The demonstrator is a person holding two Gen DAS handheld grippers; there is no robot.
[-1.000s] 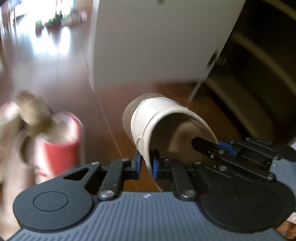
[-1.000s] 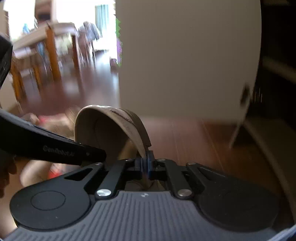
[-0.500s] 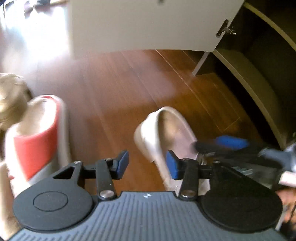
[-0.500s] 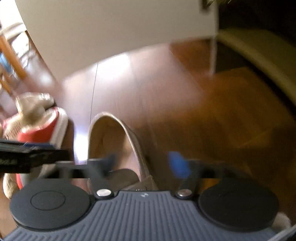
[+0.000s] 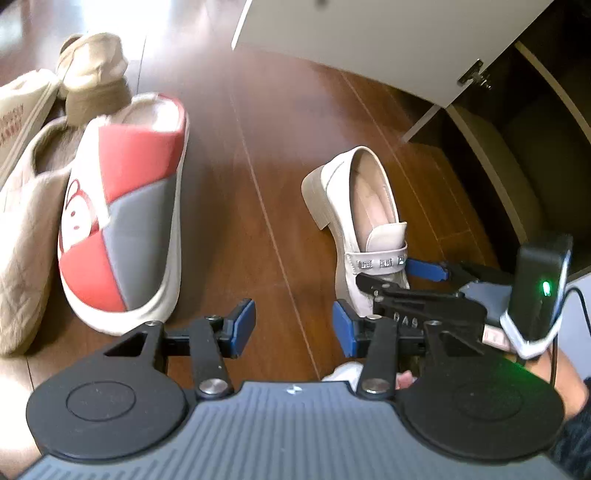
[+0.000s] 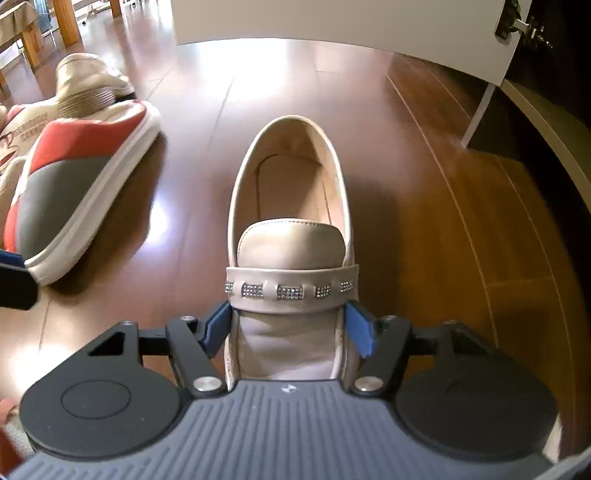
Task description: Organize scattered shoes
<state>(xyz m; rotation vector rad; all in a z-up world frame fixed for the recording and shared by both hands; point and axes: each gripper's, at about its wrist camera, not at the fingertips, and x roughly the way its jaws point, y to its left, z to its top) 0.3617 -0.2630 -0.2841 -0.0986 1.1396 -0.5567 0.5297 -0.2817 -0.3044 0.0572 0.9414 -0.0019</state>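
The right gripper (image 6: 290, 330) closes around the vamp of the cream loafer (image 6: 291, 236) standing on the floor; it should seat both pads squarely before lifting. The left gripper (image 5: 293, 325) hangs half-open, empty.

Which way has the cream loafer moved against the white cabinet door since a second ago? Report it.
Yes. The cream loafer has come down, away from the white cabinet door, onto the wooden floor.

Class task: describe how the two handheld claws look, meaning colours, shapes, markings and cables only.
Each claw, left claw and right claw, has black linkage arms, blue pads, silver pivots, round black discs and a ribbed grey body. A black box with a green light and cable sits behind the right one.
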